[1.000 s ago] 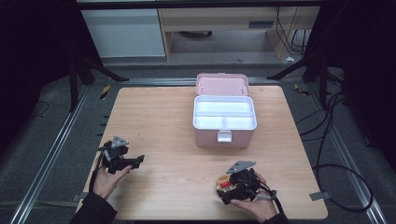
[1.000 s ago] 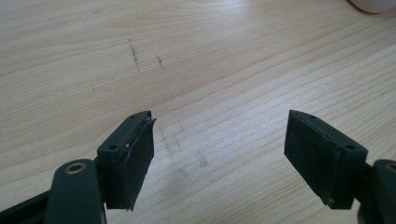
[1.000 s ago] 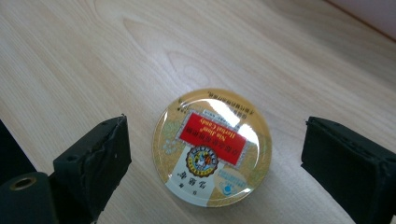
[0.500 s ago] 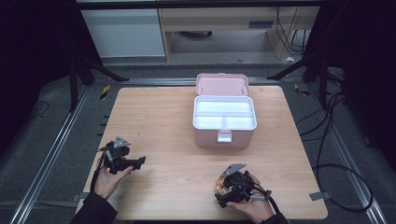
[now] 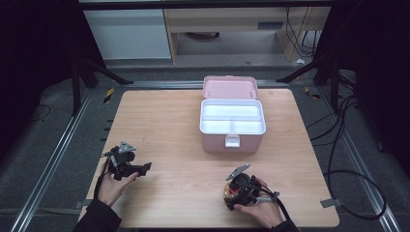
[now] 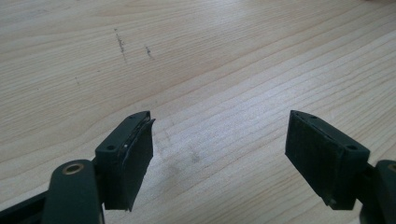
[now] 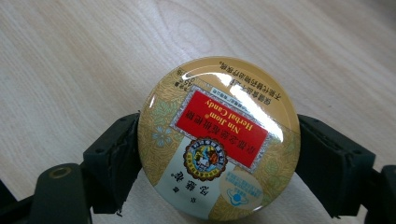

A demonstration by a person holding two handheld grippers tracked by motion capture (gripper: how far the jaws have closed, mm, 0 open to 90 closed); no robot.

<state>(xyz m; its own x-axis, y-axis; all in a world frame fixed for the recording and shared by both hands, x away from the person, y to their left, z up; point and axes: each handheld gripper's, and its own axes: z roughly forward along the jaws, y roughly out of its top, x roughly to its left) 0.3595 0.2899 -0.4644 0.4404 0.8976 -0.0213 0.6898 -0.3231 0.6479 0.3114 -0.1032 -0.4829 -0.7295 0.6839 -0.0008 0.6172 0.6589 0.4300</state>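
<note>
A round gold candy tin point(image 7: 217, 140) with a red label lies flat on the wooden table point(image 5: 183, 159) near the front edge. My right gripper point(image 7: 218, 137) has it between its jaws. The jaws have just been closing, and both pads now touch the tin's rim. From above, the right gripper point(image 5: 233, 192) covers most of the tin point(image 5: 227, 191). My left gripper point(image 5: 144, 167) rests low at the front left with its jaws wide open. In its own view the left gripper point(image 6: 219, 140) has bare wood between its fingers.
A pink box point(image 5: 232, 140) stands at the table's middle back with its lid point(image 5: 229, 87) folded open behind it. A white divided tray point(image 5: 232, 117) sits in its top. Cables trail on the floor to the right of the table.
My right gripper has shifted a little left over the tin and its jaws have drawn in against it. The left gripper has not moved.
</note>
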